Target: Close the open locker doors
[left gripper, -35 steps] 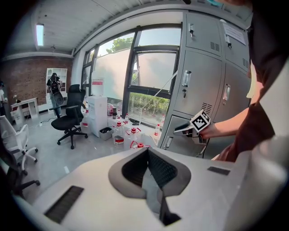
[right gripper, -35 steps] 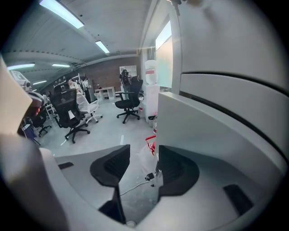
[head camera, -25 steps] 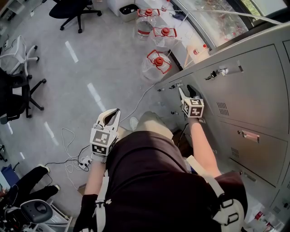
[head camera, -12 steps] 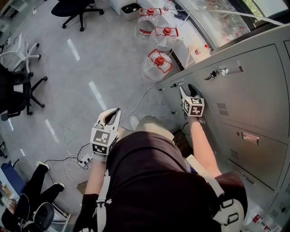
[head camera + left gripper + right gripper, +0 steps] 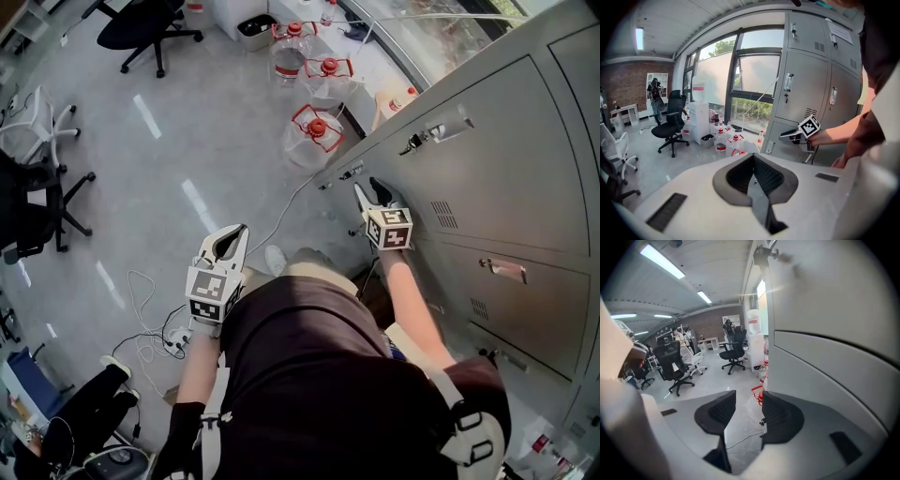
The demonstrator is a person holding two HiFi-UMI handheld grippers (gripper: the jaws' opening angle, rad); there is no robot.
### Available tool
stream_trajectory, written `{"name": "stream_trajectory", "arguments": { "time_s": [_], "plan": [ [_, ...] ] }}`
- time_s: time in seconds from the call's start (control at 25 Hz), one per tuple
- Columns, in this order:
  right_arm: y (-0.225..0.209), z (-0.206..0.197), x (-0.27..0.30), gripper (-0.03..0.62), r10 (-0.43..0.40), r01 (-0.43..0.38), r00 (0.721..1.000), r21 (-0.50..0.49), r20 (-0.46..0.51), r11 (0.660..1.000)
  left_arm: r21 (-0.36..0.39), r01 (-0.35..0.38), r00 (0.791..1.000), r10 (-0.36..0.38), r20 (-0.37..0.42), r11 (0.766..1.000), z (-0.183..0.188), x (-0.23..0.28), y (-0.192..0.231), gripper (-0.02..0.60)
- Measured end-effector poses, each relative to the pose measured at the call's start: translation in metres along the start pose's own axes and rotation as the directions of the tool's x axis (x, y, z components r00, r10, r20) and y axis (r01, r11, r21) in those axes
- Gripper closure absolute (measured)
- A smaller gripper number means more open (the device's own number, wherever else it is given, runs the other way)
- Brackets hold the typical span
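The right gripper point(image 5: 367, 189) is held low against the front of the bank of lockers point(image 5: 506, 169), near the bank's far end; its jaws stand apart and are closing, with only floor point(image 5: 187, 141) showing through the gap between them in the right gripper view point(image 5: 747, 401). The grey face of a lower door point(image 5: 834, 371) fills the right side of that view, just beside the right-hand jaw; whether jaw and door touch cannot be told. The locker doors point(image 5: 525, 300) seen from the head lie flush with the bank's front; a bunch of keys point(image 5: 417, 142) hangs from one upper door, and a metal handle point(image 5: 503, 269) sits on a door further along.

The left gripper point(image 5: 234, 239) hangs well apart from the lockers, out over the open floor in front of the person's body; its jaws are pressed together with nothing in them, as the left gripper view point(image 5: 753, 161) shows.

At the bank's far corner three clear water jugs point(image 5: 312, 131) with red caps stand on the floor, close to the right gripper's reach; a white cable point(image 5: 281, 220) runs across the floor from the foot of the lockers. Near the floor's far edge stands a black office chair point(image 5: 141, 23); more chairs point(image 5: 37, 211) line its left edge; a tangle of leads point(image 5: 155, 328) lies below the left gripper, and another person's legs point(image 5: 70, 394) show at the near left corner.
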State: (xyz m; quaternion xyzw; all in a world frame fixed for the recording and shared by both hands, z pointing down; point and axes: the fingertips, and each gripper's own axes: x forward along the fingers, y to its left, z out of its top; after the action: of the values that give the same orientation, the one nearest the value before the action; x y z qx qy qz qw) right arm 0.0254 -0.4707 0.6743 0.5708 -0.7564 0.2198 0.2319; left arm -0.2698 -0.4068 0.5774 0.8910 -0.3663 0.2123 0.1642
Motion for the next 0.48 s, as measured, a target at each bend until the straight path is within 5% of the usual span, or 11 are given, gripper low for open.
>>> {"name": "stream_trajectory", "arguments": {
  "time_s": [0.48],
  "plan": [
    [0.026, 0.030, -0.091, 0.525, 0.081, -0.084, 0.983, 0.015, 0.164, 0.996, 0.072, 0.101, 0.993, -0.105, 0.048, 0.992, 0.035, 0.027, -0.065, 0.572]
  ]
}}
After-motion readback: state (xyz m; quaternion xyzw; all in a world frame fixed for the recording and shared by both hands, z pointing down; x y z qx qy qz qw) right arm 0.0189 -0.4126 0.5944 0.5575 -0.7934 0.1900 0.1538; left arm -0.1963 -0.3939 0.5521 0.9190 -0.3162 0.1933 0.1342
